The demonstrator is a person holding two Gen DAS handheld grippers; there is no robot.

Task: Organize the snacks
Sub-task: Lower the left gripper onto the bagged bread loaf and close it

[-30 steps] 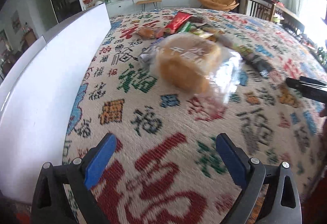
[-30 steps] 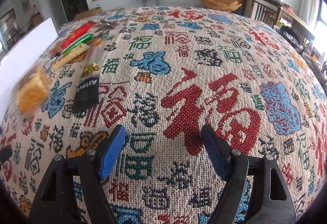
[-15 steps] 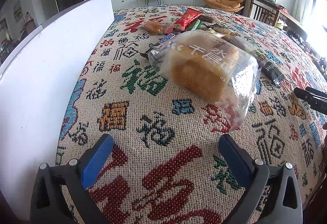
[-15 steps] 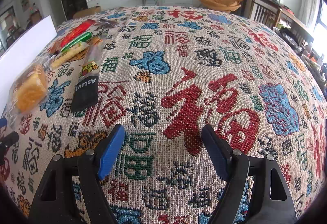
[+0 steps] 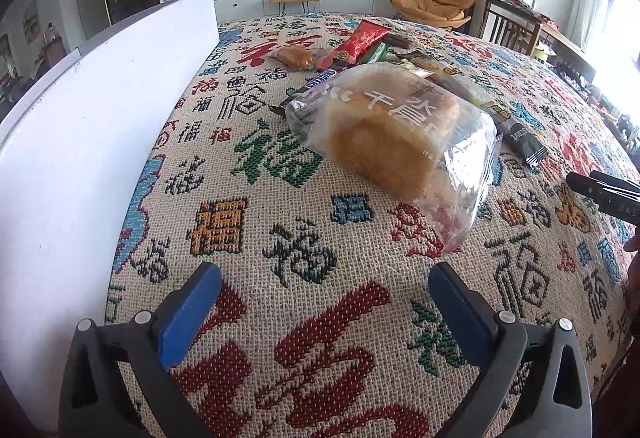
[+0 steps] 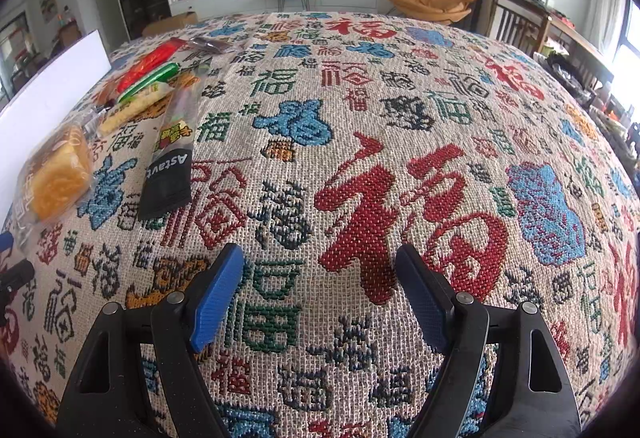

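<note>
A clear bag of bread lies on the patterned tablecloth, just ahead and right of my open, empty left gripper. Behind it lie a pile of snacks: a red packet, a small bun, a black Astave packet. In the right wrist view the bread and the black packet lie far left. My right gripper is open and empty over bare cloth.
A white board stands upright along the table's left edge. The right gripper's black tip shows at the right edge of the left wrist view. Chairs stand at the far right of the table.
The left gripper has pulled back slightly and steadied; the bread bag now lies still on the cloth. The right gripper has barely moved.
</note>
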